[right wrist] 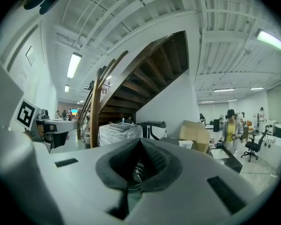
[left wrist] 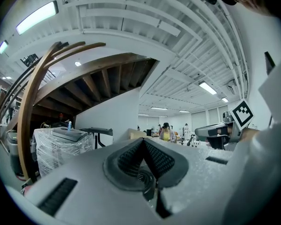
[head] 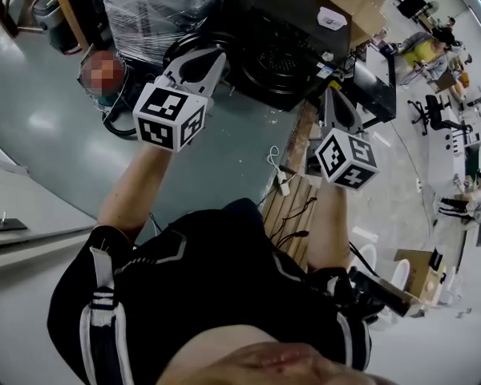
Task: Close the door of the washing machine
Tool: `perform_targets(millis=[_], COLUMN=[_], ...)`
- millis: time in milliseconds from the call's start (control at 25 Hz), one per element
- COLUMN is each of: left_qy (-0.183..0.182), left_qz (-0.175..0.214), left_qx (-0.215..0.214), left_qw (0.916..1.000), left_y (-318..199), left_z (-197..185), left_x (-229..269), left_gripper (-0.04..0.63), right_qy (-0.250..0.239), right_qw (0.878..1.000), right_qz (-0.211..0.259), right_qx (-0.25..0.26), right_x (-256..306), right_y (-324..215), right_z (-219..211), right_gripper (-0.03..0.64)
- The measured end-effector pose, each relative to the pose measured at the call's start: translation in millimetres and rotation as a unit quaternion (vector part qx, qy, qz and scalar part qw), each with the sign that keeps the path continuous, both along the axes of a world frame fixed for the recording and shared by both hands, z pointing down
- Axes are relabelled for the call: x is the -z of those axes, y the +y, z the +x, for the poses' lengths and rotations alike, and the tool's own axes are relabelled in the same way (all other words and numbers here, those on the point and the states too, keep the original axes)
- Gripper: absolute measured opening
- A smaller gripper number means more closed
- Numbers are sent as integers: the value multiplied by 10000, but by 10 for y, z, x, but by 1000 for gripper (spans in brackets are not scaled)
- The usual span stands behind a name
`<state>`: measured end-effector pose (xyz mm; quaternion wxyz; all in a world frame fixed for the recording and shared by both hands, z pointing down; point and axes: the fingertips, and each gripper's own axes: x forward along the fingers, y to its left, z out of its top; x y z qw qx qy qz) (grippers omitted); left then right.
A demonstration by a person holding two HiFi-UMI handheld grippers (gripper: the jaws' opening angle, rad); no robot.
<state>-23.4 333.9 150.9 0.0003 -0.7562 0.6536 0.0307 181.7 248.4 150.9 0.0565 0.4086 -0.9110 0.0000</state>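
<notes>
- Head view: the person holds both tools out in front, roughly level. The left gripper (head: 199, 69) and the right gripper (head: 339, 109) point across the grey-green floor (head: 224, 151) toward a clutter of goods. These include a black housing (head: 293, 46) with a round grille, a plastic-wrapped stack (head: 156, 6), and a wooden pallet (head: 282, 205) close to the person. I cannot pick out a washing machine or its door here with any certainty.
- Left gripper view: the ribbed pads (left wrist: 130, 158) meet at their tips, so the jaws are together with nothing between them. Beyond them are a wooden staircase (left wrist: 98, 73), the wrapped stack and, far off, a person in yellow (left wrist: 166, 134). No open door shows.
- Right gripper view: these jaws are also pressed together and empty. Ahead are the same staircase, the wrapped stack and a cardboard box (right wrist: 194, 135). Again there is no washing machine door that I can name.
- Step in hand, as I judge it: this is the approach, before any contact. The door is not in frame, so the task looks barely begun.
- Next move, as I judge it: bring the machine into view. Then set a closed gripper against the outer face of the door, away from the hinge, and push it round until it latches. Closed jaws suit a push, so no grip is needed.
</notes>
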Motion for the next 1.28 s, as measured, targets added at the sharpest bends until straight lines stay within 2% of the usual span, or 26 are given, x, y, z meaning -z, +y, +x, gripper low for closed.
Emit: perform_targets(millis=[160, 360, 680, 1280], left_qy=[45, -28, -175, -368], left_qz=[-25, -108, -154, -457], left_qx=[29, 141, 177, 196], left_qw=[10000, 9998, 9996, 9981], left_y=[-92, -378, -1158, -2836], left_z=[-86, -190, -375, -495], left_x=[-60, -179, -76, -127], left_gripper=[3, 3, 3, 3], right_qy=[125, 20, -168, -3], right_qw=[9997, 9995, 9993, 9986], right_qz=[127, 104, 51, -166], right_qx=[153, 302, 335, 510], right_x=[15, -98, -52, -215], right_y=[-74, -367, -1191, -2790], right_z=[-158, -318, -462, -641], right_gripper=[5, 5, 5, 5])
